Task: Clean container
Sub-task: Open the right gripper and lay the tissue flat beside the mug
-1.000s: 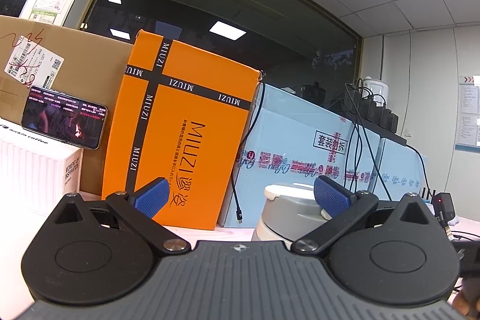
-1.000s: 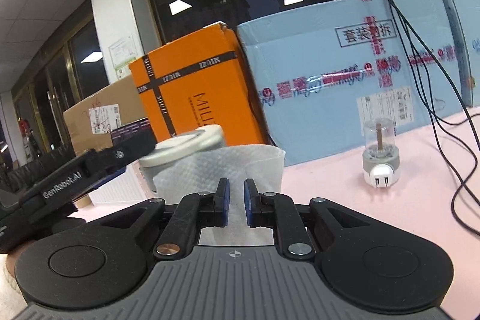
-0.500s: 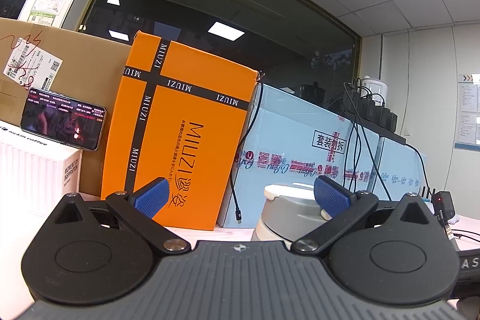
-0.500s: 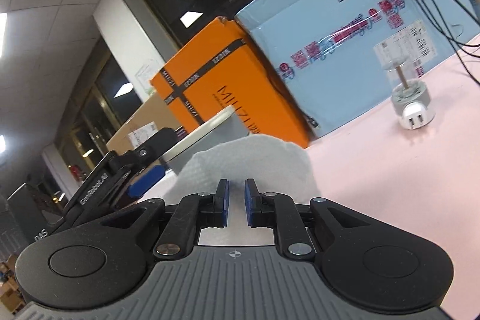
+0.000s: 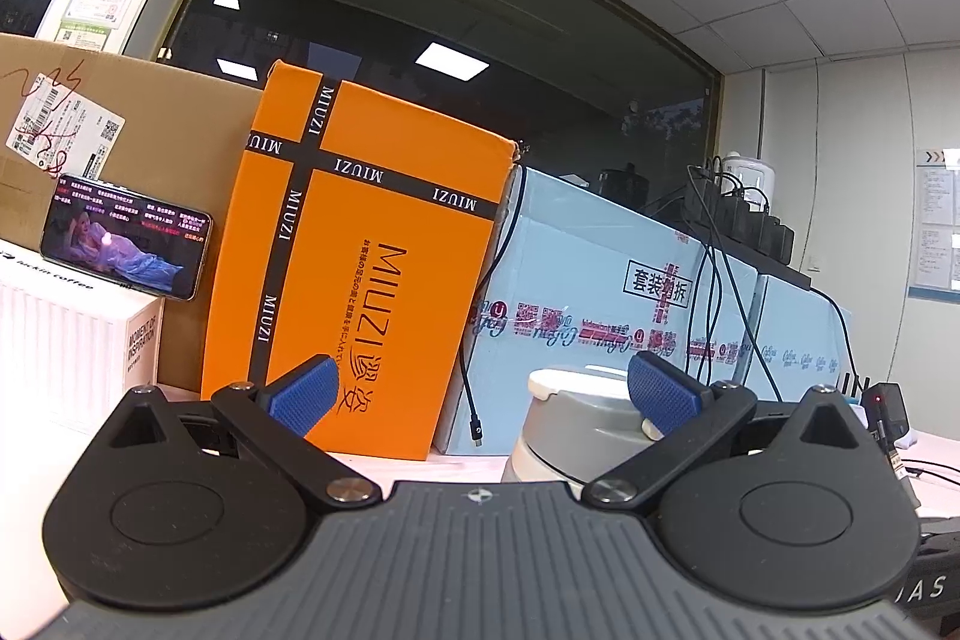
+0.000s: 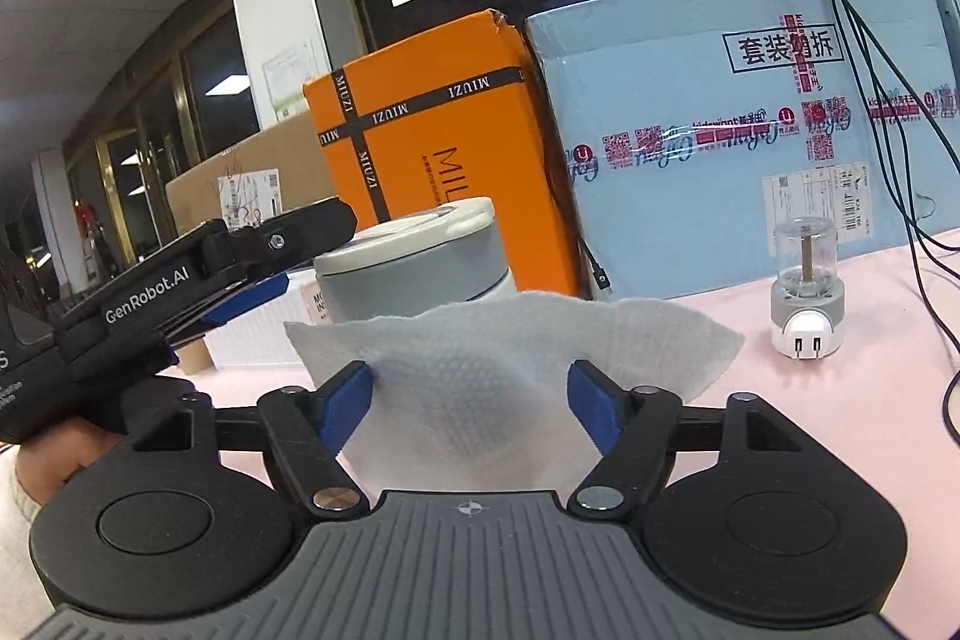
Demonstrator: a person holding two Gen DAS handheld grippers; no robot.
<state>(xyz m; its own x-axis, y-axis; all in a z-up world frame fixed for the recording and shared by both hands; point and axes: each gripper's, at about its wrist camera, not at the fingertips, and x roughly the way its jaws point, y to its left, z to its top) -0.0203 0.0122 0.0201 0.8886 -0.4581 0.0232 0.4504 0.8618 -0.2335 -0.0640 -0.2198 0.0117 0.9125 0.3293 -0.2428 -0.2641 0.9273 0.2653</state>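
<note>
A grey container (image 5: 570,424) with a white lid stands on the pink table. My left gripper (image 5: 480,391) is open wide, and the container sits just inside its right finger pad (image 5: 660,391). In the right wrist view the same container (image 6: 414,268) rises behind a white paper towel (image 6: 480,364). My right gripper (image 6: 471,400) is open, with the towel loose between its blue pads and spread wider than the gap. The towel hides the container's lower part. A hand (image 6: 54,460) holds the left gripper at the left edge.
An orange MIUZI box (image 5: 360,268), light blue cartons (image 5: 600,292) and a brown cardboard box (image 5: 150,124) line the back. A phone (image 5: 126,235) leans on a white box (image 5: 66,340). A clear-domed plug-in device (image 6: 807,298) and black cables (image 6: 924,220) are at the right.
My right gripper has opened; it was shut on the paper towel. Its view tilted, then levelled again. The left gripper has barely moved.
</note>
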